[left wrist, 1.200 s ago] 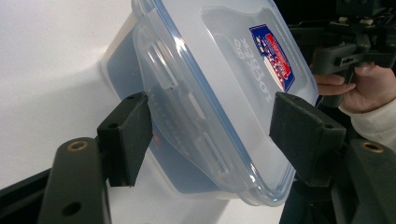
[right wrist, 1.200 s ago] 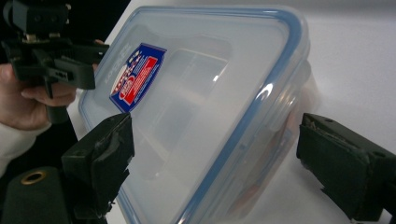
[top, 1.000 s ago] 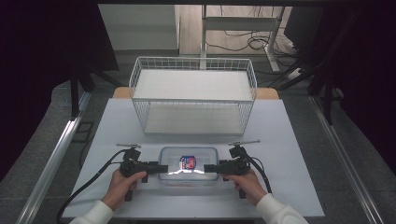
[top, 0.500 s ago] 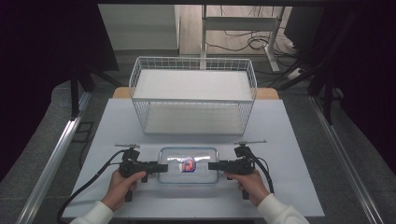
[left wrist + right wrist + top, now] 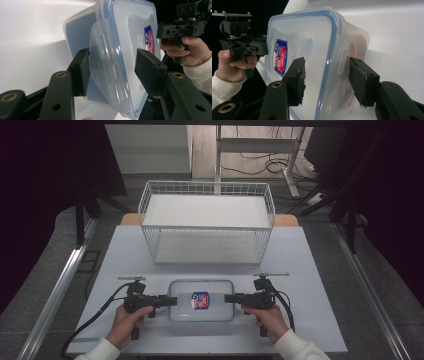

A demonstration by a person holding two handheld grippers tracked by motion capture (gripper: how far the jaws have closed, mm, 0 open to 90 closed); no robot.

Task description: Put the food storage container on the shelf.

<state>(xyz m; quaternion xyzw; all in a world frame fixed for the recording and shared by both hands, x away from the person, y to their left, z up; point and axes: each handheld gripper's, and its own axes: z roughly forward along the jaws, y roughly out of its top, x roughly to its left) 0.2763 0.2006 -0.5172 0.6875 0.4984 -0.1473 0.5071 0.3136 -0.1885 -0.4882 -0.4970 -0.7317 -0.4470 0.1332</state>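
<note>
A clear plastic container (image 5: 201,300) with a blue-rimmed lid and a red-and-blue label lies flat on the white table, near its front edge. My left gripper (image 5: 171,301) points at its left end, my right gripper (image 5: 229,298) at its right end. In the left gripper view my left gripper (image 5: 113,72) is open, with its jaws astride the container's (image 5: 130,37) end and side latch. In the right gripper view my right gripper (image 5: 329,81) is also open, one jaw over the lid and one beside the wall of the container (image 5: 312,40).
A white wire basket (image 5: 207,222) stands behind the container at the middle of the table (image 5: 310,270). A cable trails from each gripper toward the front edge. Bare table lies left and right of the hands.
The container looks slightly smaller and lower than a second ago, as if it has settled on the table. My right gripper has drawn a little to the right. The left has barely moved.
</note>
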